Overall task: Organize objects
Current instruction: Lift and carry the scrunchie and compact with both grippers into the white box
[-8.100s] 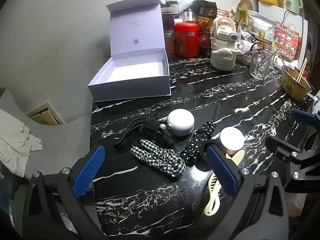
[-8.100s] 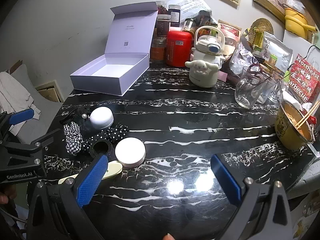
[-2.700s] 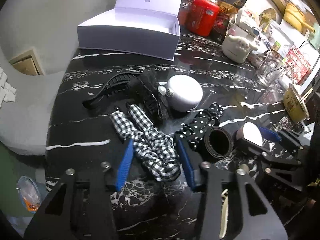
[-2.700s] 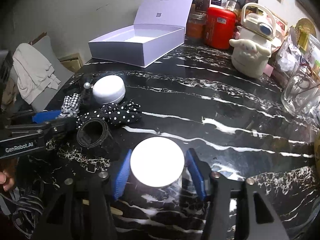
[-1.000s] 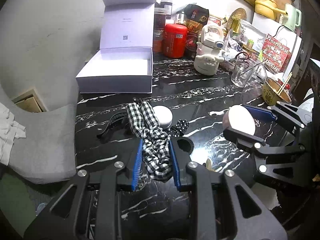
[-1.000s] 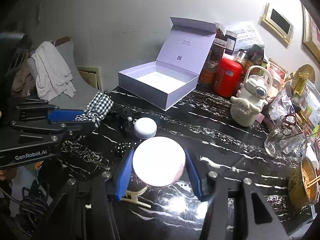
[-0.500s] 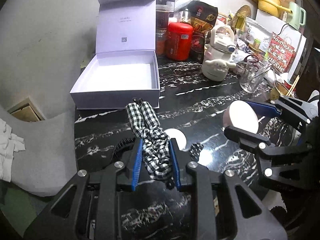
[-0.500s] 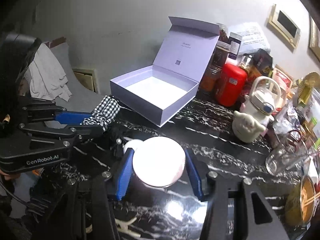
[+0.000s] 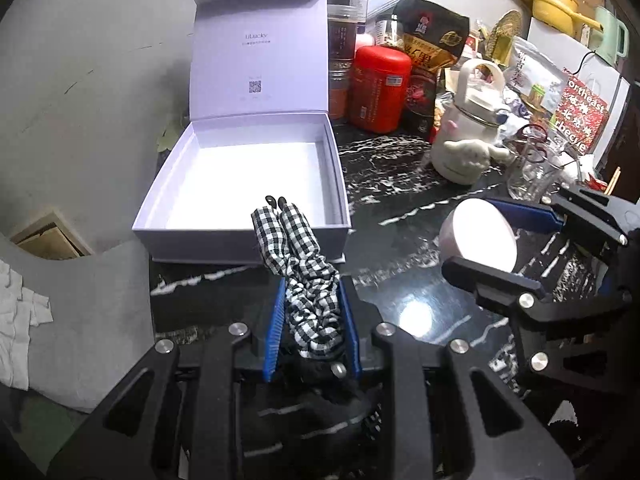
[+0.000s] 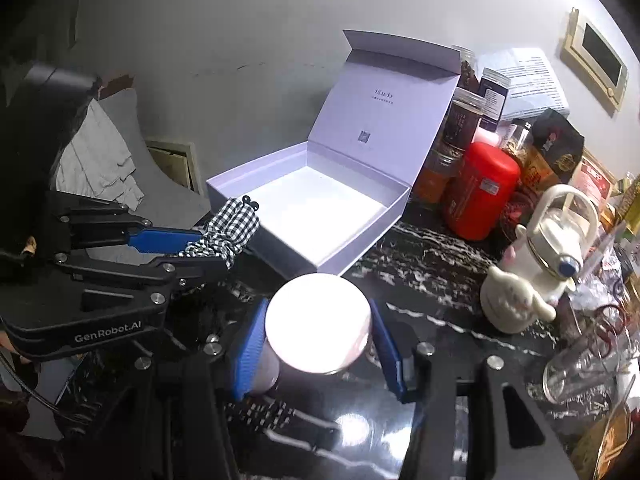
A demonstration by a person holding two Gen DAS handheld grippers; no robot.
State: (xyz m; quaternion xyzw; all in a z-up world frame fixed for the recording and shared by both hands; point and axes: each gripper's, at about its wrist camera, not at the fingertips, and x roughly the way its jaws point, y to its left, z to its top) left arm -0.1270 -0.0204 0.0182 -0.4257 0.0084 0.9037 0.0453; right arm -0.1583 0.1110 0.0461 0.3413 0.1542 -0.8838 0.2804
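Observation:
My left gripper [image 9: 312, 300] is shut on a black-and-white checked hair tie [image 9: 298, 256] and holds it in the air just in front of the open lilac box [image 9: 248, 240]; its tip reaches over the box's near wall. The hair tie also shows in the right wrist view [image 10: 228, 232]. My right gripper [image 10: 318, 330] is shut on a round white jar [image 10: 318, 328] and holds it above the black marble counter [image 10: 424, 264], just short of the box's [image 10: 360, 248] near right corner. The box is empty, its lid upright.
Behind and right of the box stand a red canister [image 9: 380, 88], dark jars [image 9: 342, 40], a snack bag [image 9: 432, 52], a white cartoon bottle [image 9: 468, 148] and a glass [image 9: 532, 168]. A grey chair with white cloth [image 10: 100, 168] stands left of the counter.
Both grippers have moved forward toward the box with their loads still held. The box now looks larger and closer; the remaining hair items on the counter have dropped out of sight.

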